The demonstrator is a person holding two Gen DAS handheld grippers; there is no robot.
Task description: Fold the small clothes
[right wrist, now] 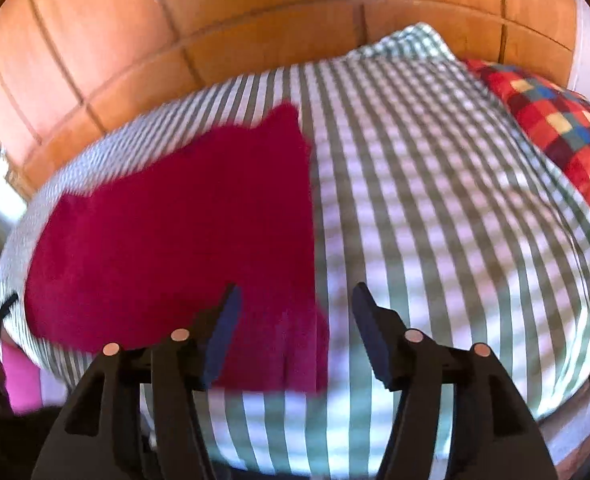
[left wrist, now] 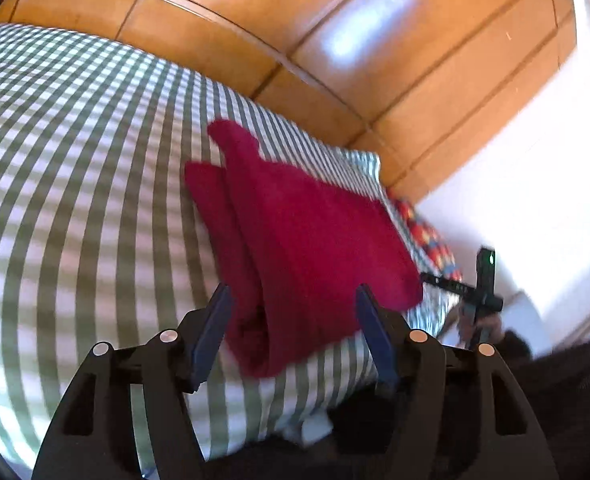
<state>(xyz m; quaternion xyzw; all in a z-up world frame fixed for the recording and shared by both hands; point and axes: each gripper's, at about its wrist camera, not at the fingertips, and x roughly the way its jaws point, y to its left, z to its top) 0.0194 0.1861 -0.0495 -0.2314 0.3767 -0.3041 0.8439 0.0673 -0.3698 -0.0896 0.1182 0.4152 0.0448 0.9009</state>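
- On the green-and-white checked bed cover [right wrist: 435,208] lies the red garment [right wrist: 183,248], near the front edge of the bed. I take this garment as my landmark. It looks partly folded, with a narrow tab of cloth standing out at its far end; the blur hides which garment it is.
- To the left of the garment, the cover runs on toward the wooden wardrobe [left wrist: 335,60]. If the cloth is pushed that way, it may slide on the smooth cover and the fold may open.
- Just before the garment's near left corner hangs the left gripper [left wrist: 291,320]. Its jaws are apart, with the red hem seen between them, and I see no pad pressing on the cloth. If they close too low, they could also catch the checked cover beneath.
- At the garment's near right edge is the right gripper [right wrist: 295,320]. Its jaws also stand apart and hold nothing: the left finger is over the red cloth, the right finger over bare cover. A grip here might take only the upper layer, so that the layers separate when lifted.
- Well to the right of the garment, by the head of the bed, lies a multicoloured checked pillow [right wrist: 555,128]. It is far enough away that I see no danger from it.
- Both pictures are blurred, so the exact edges of the layers are uncertain, and a wrong pinch is the main risk.
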